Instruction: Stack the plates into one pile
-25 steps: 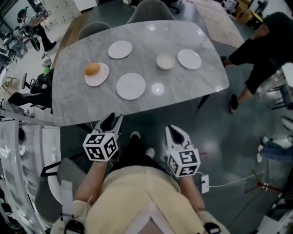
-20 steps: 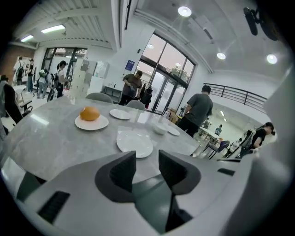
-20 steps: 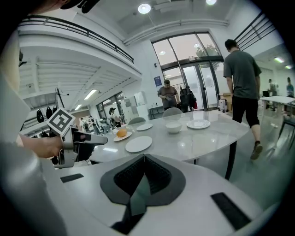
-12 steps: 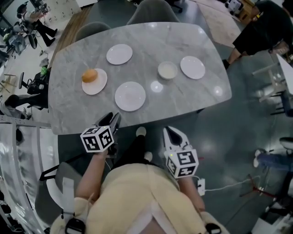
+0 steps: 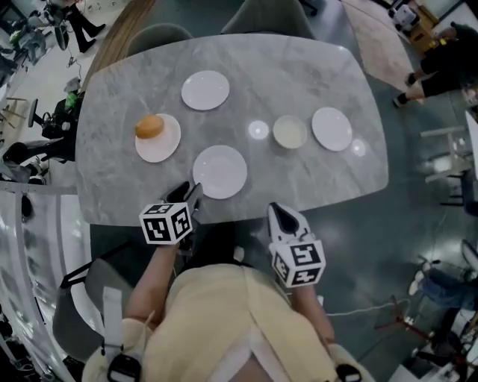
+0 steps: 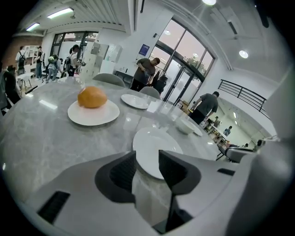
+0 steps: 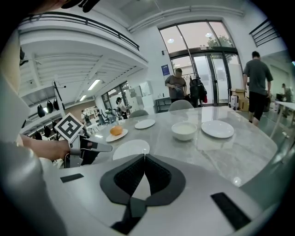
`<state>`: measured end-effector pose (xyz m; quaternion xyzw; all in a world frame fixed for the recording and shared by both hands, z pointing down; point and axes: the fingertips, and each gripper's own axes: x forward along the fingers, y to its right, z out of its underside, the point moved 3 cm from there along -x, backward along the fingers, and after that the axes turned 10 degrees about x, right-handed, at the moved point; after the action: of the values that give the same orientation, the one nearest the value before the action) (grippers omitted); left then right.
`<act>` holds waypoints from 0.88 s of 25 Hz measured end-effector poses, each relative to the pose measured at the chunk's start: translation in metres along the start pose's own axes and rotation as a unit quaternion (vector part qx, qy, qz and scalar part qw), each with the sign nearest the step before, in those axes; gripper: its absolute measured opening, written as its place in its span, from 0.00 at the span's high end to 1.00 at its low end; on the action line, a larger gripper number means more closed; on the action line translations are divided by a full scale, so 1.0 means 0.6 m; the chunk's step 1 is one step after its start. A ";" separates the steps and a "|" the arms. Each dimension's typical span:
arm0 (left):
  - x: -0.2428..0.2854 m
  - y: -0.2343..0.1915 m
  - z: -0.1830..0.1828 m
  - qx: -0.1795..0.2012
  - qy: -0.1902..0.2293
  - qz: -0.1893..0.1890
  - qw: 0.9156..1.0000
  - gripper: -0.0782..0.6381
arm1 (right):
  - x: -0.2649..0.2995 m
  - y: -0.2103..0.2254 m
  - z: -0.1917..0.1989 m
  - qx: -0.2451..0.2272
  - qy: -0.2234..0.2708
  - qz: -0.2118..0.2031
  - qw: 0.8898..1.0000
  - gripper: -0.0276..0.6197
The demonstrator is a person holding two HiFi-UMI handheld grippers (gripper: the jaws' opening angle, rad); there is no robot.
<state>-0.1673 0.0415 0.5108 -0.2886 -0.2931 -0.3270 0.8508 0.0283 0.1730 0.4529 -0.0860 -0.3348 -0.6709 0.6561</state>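
Observation:
On the grey marble table (image 5: pixel 321 175) lie three empty white plates: a near plate (image 5: pixel 219 171), a far plate (image 5: pixel 205 89) and a right plate (image 5: pixel 331 128). Another plate (image 5: pixel 157 137) carries an orange bun (image 5: pixel 149 125), and a white bowl (image 5: pixel 289 131) stands beside the right plate. My left gripper (image 5: pixel 188 192) hovers at the table's front edge, open and empty. In the left gripper view the near plate (image 6: pixel 154 150) lies just beyond the left gripper (image 6: pixel 147 159). My right gripper (image 5: pixel 280 211) is shut on nothing, short of the edge. In the right gripper view the right gripper (image 7: pixel 144 156) points at the near plate (image 7: pixel 131 149).
Grey chairs (image 5: pixel 261 16) stand at the table's far side. People walk on the floor at the upper right (image 5: pixel 441 52) and upper left. A clear panel and frame (image 5: pixel 30 246) stand at my left. A cable (image 5: pixel 358 310) lies on the floor at the right.
Both grippers have come forward to the table's front edge. The left one now reaches close to the near plate. The person at the right has walked further off.

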 end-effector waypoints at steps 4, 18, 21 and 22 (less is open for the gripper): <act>0.021 -0.018 -0.017 0.007 -0.009 -0.006 1.000 0.70 | 0.035 -0.001 -0.017 0.000 -0.013 -0.005 1.000 0.95; 0.072 -0.032 -0.035 0.030 -0.051 0.001 0.998 0.70 | 0.109 -0.005 -0.051 -0.011 -0.041 -0.022 0.999 0.95; 0.080 -0.035 -0.033 0.030 -0.060 0.002 0.998 0.70 | 0.115 -0.006 -0.056 -0.010 -0.042 -0.023 0.999 0.95; 0.082 -0.036 -0.033 0.030 -0.063 0.001 0.998 0.70 | 0.116 -0.005 -0.057 -0.010 -0.044 -0.022 0.999 0.95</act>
<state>-0.1468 -0.0043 0.5381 -0.2828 -0.3553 -0.2981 0.8396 0.0277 0.0963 0.4645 -0.1144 -0.3586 -0.6841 0.6248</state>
